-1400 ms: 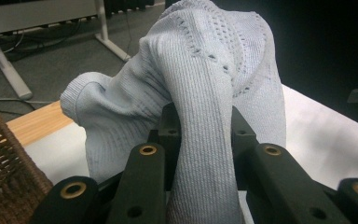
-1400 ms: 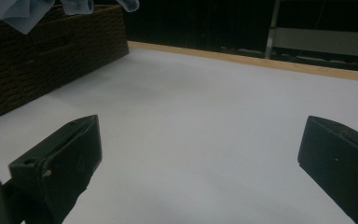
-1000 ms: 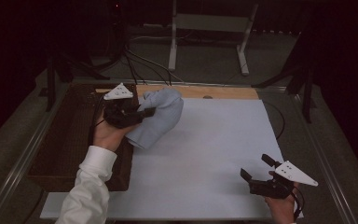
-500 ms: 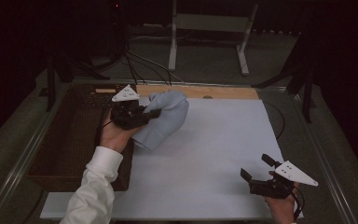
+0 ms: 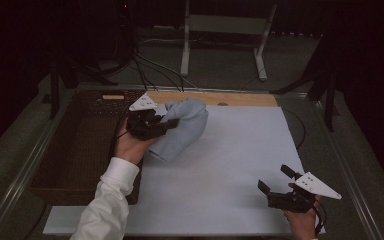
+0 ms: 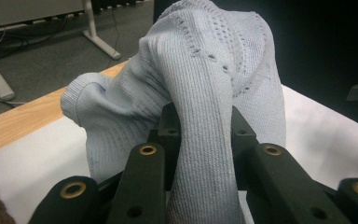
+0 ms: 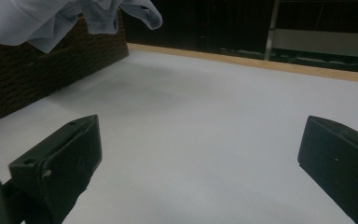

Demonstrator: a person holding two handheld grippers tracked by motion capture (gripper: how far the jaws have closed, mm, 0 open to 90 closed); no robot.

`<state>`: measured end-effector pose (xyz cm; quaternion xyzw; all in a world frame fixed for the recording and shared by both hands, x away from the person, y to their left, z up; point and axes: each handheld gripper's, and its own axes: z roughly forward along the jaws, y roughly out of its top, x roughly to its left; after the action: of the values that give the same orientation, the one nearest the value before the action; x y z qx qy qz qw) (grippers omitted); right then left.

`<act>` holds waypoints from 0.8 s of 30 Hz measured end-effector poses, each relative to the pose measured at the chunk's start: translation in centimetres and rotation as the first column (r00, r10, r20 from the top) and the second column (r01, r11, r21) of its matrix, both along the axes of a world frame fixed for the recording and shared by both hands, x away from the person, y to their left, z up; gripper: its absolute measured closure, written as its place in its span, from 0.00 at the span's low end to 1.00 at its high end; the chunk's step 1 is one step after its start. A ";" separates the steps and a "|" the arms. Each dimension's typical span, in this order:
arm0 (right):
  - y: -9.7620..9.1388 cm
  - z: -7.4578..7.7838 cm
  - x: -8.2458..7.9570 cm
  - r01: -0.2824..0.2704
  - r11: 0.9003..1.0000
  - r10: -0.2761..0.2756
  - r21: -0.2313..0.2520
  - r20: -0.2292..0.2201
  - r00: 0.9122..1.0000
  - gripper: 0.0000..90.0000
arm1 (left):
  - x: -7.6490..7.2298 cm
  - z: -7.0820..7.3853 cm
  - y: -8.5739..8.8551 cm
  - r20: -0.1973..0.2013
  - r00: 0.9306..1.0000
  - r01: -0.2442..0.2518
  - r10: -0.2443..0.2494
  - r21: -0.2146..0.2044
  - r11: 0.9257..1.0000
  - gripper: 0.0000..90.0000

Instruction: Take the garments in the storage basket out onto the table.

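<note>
A dark brown woven wicker basket [image 5: 75, 150] is seen at the left edge of the white-topped counter [image 5: 240, 165]. Just beside it, a pale blue ribbed knit garment [image 5: 182, 127] is gripped by the left claw [image 5: 167, 125], a fold being pinched between the jaws and the rest bunched above the counter's far left part. Near the front right corner, the right claw [image 5: 275, 181] is held open and empty, low over the white surface.
</note>
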<state>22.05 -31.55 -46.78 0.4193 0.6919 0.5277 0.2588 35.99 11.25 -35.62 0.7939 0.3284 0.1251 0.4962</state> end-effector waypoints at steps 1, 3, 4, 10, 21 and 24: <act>0.0 0.0 0.0 0.000 1.000 0.000 -0.001 0.001 1.000 0.00 | 0.0 0.0 -0.1 0.002 1.000 0.001 -0.001 0.004 1.000 0.83; 0.0 0.0 0.0 -0.001 1.000 0.001 0.000 0.001 1.000 0.00 | 0.0 -0.1 -0.3 0.003 1.000 -0.002 0.002 0.003 1.000 0.83; 0.0 0.0 0.0 -0.001 1.000 0.001 0.000 0.001 1.000 0.00 | 0.0 -0.2 -0.4 0.004 1.000 -0.002 0.002 0.001 1.000 0.83; 0.0 0.0 0.0 0.001 1.000 -0.001 0.002 0.001 1.000 0.00 | 0.1 -0.6 -0.9 0.005 1.000 -0.009 0.009 -0.004 1.000 0.83; 0.0 0.0 0.1 0.001 1.000 -0.001 0.005 0.000 1.000 0.00 | 0.1 -1.3 -1.9 0.003 1.000 -0.013 0.013 -0.016 1.000 0.83; 0.0 0.0 0.1 0.001 1.000 -0.001 0.004 0.000 1.000 0.00 | 0.1 -1.6 -2.2 0.001 1.000 -0.011 0.011 -0.014 1.000 0.83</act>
<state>22.13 -31.55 -46.77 0.4202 0.6906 0.5290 0.2582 36.12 9.01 -37.22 0.7885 0.3333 0.1257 0.5013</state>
